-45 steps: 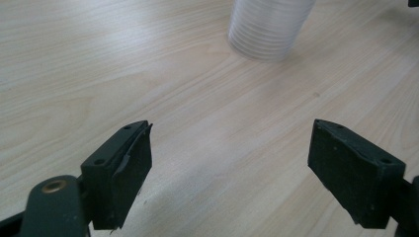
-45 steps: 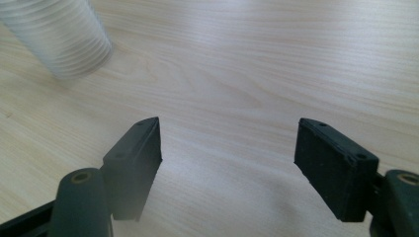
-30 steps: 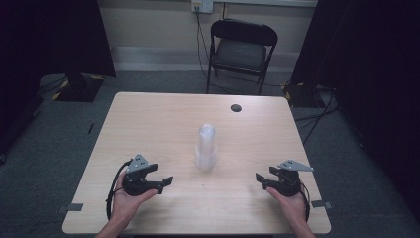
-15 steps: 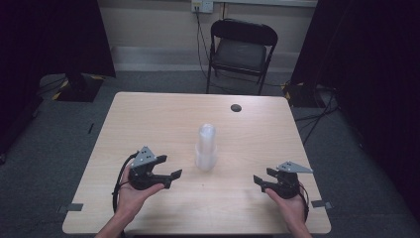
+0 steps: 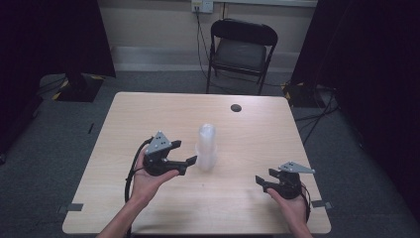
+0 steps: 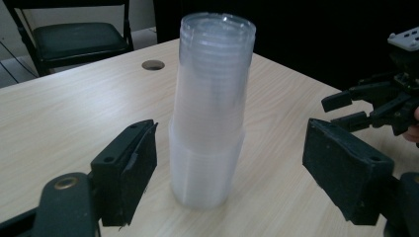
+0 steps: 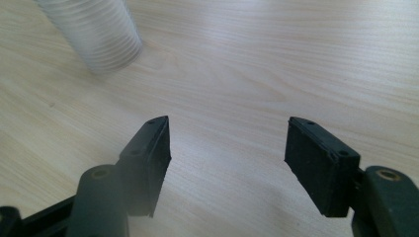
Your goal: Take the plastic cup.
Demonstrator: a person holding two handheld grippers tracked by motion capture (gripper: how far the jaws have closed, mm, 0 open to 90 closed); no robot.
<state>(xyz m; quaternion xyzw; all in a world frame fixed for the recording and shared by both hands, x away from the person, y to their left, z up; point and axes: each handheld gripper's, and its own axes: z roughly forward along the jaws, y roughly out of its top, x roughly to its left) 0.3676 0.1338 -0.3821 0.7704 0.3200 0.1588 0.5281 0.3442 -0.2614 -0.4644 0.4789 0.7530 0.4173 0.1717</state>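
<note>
A stack of clear plastic cups (image 5: 206, 148) stands upside down in the middle of the wooden table (image 5: 148, 114). My left gripper (image 5: 184, 152) is held above the table just left of the stack, jaws pointing at it. In the left gripper view the stack (image 6: 210, 113) rises just ahead of the left gripper (image 6: 230, 126), and neither pad touches it. Those jaws are open and have just been opening a little wider, with nothing gripped. My right gripper (image 5: 265, 177) rests low near the front right, open and empty. The right gripper view shows the right gripper (image 7: 227, 143) over bare wood, the cup stack (image 7: 99, 34) far off.
A small dark round hole (image 5: 236, 107) sits near the table's far edge. A black folding chair (image 5: 241, 49) stands behind the table. In the left gripper view the right gripper (image 6: 346, 111) shows at the right edge.
My left gripper has risen off the table and moved right, toward the cup stack. The right gripper and the stack have stayed put.
</note>
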